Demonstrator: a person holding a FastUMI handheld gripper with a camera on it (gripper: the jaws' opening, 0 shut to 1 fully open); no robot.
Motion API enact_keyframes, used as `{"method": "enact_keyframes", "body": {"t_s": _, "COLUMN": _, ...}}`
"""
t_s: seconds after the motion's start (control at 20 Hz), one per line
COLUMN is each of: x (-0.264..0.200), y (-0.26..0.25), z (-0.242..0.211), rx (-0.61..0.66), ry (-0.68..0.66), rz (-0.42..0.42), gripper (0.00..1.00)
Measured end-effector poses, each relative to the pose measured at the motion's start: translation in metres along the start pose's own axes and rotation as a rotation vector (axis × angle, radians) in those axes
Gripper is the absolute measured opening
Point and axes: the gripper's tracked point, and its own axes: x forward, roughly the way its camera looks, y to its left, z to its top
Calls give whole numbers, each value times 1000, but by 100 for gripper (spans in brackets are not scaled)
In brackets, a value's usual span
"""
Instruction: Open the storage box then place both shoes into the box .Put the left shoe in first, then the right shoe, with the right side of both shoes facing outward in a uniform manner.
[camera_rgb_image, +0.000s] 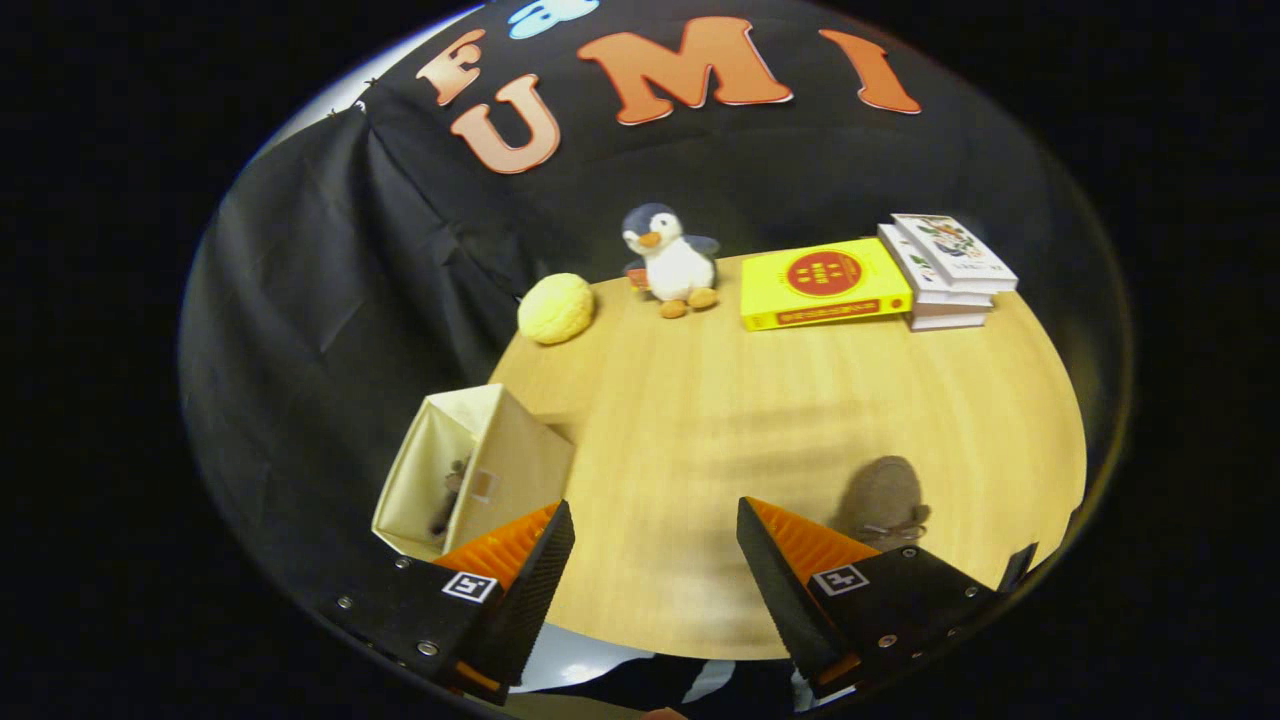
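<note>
A cream fabric storage box (500, 460) stands open-topped on the wooden table (760, 400), just beyond my left finger. Inside it I make out a dark brown shoe (450, 495) lying against the inner wall. A second brown shoe (885, 500) rests on the table right behind my right finger, partly hidden by it. My gripper (655, 555) hovers above the table's near edge, open, with bare wood between the fingers.
At the back of the table sit a yellow plush ball (556, 308), a penguin plush (672, 260), a yellow book (822, 283) and a stack of white books (945, 270). Black cloth hangs behind and to the left.
</note>
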Motion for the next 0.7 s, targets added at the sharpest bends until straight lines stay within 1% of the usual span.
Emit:
{"method": "enact_keyframes", "body": {"t_s": 0.2, "x": -5, "y": -69, "z": -28, "rx": 30, "ry": 34, "rz": -100, "gripper": 98}}
{"method": "enact_keyframes", "body": {"t_s": 0.45, "x": -6, "y": -139, "z": -67, "rx": 75, "ry": 94, "rz": -183, "gripper": 97}}
{"method": "enact_keyframes", "body": {"t_s": 0.55, "x": -1, "y": -161, "z": -81, "rx": 67, "ry": 116, "rz": -209, "gripper": 94}}
{"method": "enact_keyframes", "body": {"t_s": 0.7, "x": 11, "y": -179, "z": -97, "rx": 76, "ry": 154, "rz": -204, "gripper": 87}}
